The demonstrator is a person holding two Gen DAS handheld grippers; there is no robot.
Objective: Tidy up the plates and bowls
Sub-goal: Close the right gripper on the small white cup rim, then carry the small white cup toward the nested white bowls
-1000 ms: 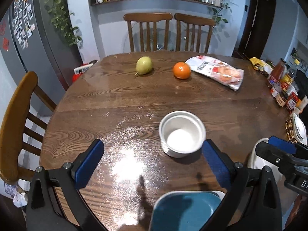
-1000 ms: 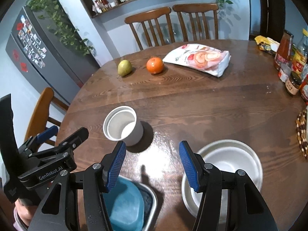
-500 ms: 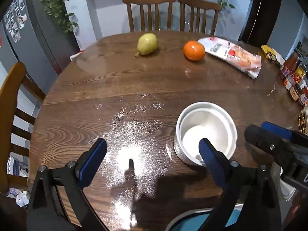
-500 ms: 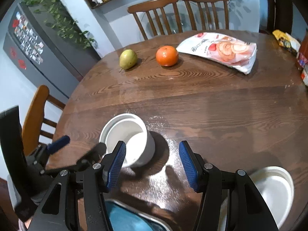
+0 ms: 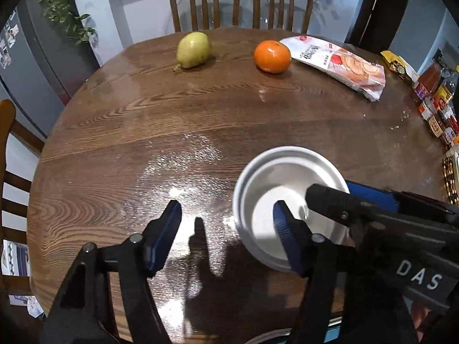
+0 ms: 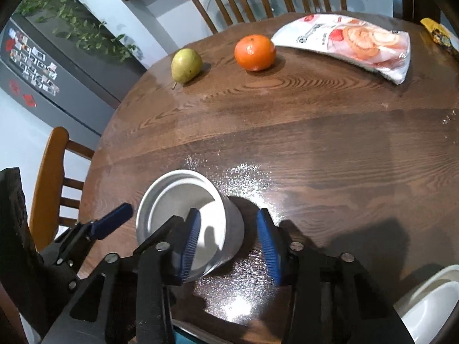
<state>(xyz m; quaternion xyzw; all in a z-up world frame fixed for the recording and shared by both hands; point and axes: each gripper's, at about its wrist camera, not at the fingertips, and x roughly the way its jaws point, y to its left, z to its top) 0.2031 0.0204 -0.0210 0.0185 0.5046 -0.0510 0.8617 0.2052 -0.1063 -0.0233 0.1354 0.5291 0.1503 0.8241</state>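
A small deep white bowl (image 5: pixel 287 183) stands on the round wooden table (image 5: pixel 200 109); it also shows in the right wrist view (image 6: pixel 172 200). My left gripper (image 5: pixel 228 238) is open, with its right finger inside the bowl and its left finger outside over the table. My right gripper (image 6: pixel 229 242) is open, with its left finger inside the bowl and its right finger outside the bowl's right wall. A second, wider white bowl (image 6: pixel 430 301) sits at the lower right of the right wrist view.
A pear (image 5: pixel 192 49), an orange (image 5: pixel 272 56) and a snack bag (image 5: pixel 338 66) lie at the far side. Bottles and jars (image 5: pixel 436 100) line the right edge. Wooden chairs (image 5: pixel 238 3) stand behind the table and one (image 6: pixel 54 177) at its left.
Both grippers moved forward and down onto the small white bowl; each now has one finger inside its rim. The blue dish at the near edge has dropped almost out of view.
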